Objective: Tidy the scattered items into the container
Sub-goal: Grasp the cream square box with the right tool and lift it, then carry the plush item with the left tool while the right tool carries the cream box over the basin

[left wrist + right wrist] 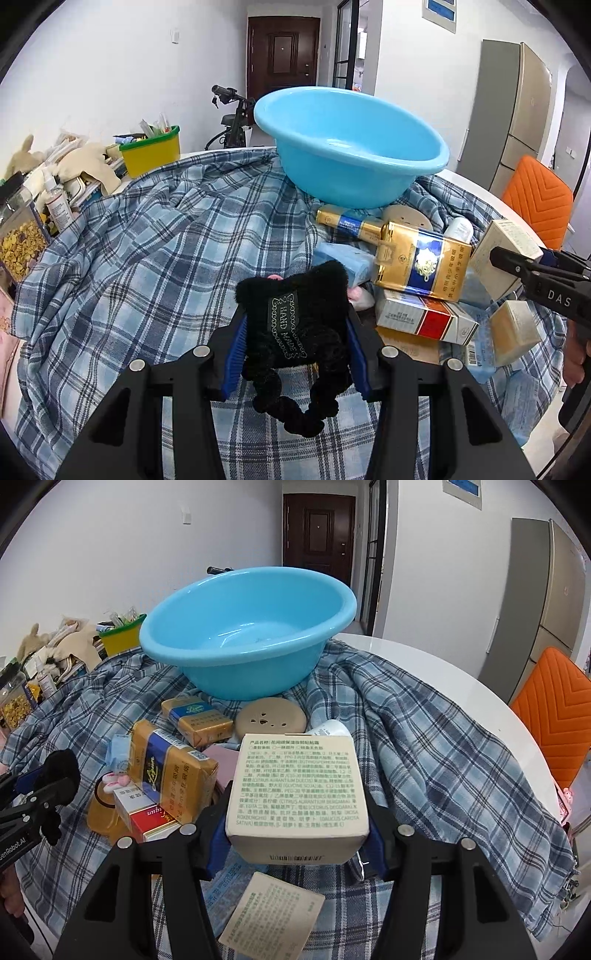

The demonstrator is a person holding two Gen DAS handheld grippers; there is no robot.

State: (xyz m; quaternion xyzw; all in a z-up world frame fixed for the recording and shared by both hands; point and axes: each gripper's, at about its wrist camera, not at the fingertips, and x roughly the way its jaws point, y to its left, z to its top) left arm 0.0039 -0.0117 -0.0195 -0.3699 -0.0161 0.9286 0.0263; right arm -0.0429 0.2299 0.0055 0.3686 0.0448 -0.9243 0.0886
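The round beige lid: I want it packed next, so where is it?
The round beige lid lies on the plaid cloth just in front of the blue basin, right of a gold carton.

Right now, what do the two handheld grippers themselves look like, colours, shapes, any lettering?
Both are matte black plastic frames with angular struts and round silver bolt heads. The left gripper and the right gripper each carry two flat fingers lined with blue pads. Seen from the side, the right one bears white letters "DAS"; the left one's body reads "Robot.AI" in part. No cables or sleeves show.
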